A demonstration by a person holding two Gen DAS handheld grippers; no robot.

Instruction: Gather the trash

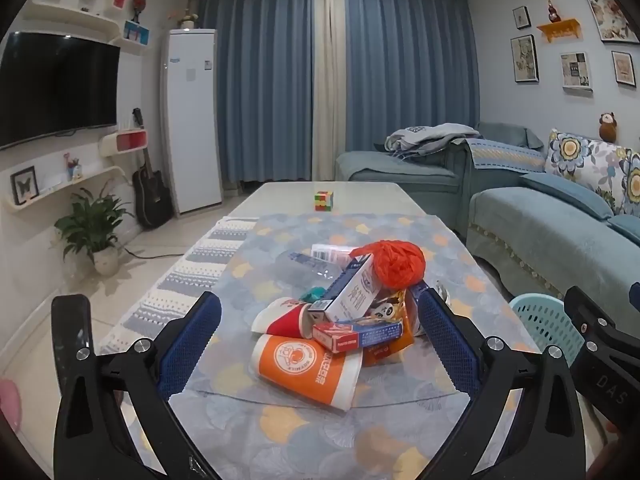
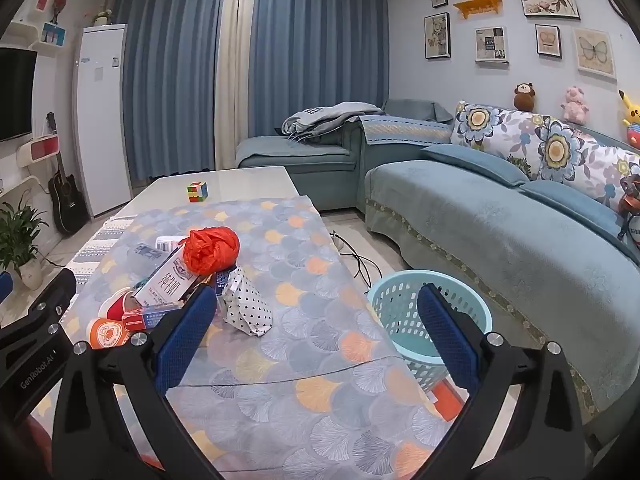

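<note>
A pile of trash lies on the patterned tablecloth [image 1: 280,432]: an orange paper cup [image 1: 304,368] on its side, a red cup [image 1: 280,320], a small red and blue box [image 1: 358,334], a white milk carton [image 1: 354,292], a crumpled orange bag [image 1: 400,262] and a clear plastic bottle [image 1: 308,260]. My left gripper [image 1: 320,344] is open, just short of the pile, with the orange cup between its fingers. A spotted paper wrapper [image 2: 246,306] lies right of the pile. My right gripper [image 2: 316,332] is open and empty above the table's right edge. A light blue basket [image 2: 404,312] stands on the floor beside the table.
A Rubik's cube [image 1: 324,201] sits at the table's far end. A blue sofa [image 2: 500,232] runs along the right. Cables [image 2: 356,256] lie on the floor between table and sofa. A potted plant [image 1: 94,236] and a guitar [image 1: 150,192] stand at the left wall.
</note>
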